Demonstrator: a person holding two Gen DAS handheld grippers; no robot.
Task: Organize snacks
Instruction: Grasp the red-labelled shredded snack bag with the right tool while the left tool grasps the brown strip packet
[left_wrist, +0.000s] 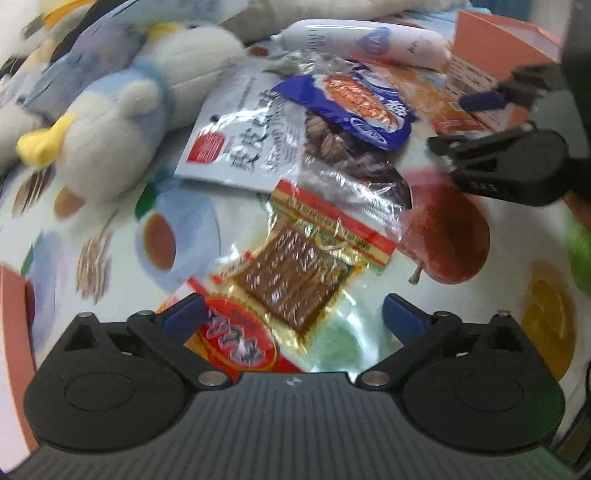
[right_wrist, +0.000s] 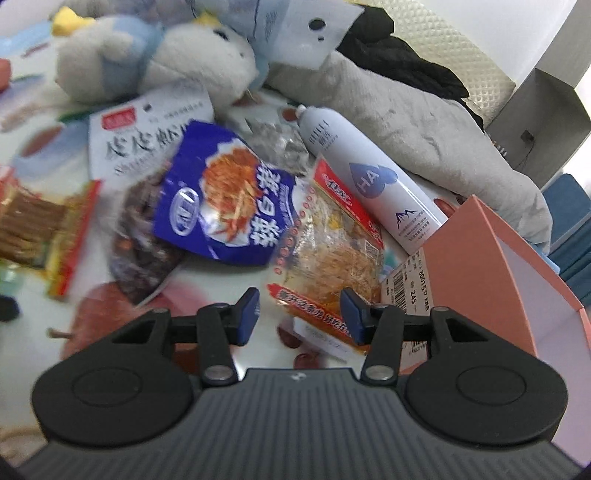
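The left tongs (left_wrist: 291, 314) stand wide apart, empty, over the crinkly brown-stick snack packet (left_wrist: 295, 273) just beside the blue snack bag (left_wrist: 354, 107). The right tongs (right_wrist: 301, 314), half spread and empty, straddle the orange snack packet (right_wrist: 332, 251). Both packets look light, soft and slippery; a sealed edge should grip best.

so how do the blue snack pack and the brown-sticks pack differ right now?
Wrapper: the blue snack pack is opaque blue with a printed food picture; the brown-sticks pack is clear, so the sticks show, with a red, yellow and green striped header.
Support: the blue pack lies on top of other packets; the sticks pack lies mostly on the printed tablecloth.
Shared: both are sealed, and no tongs grip either.
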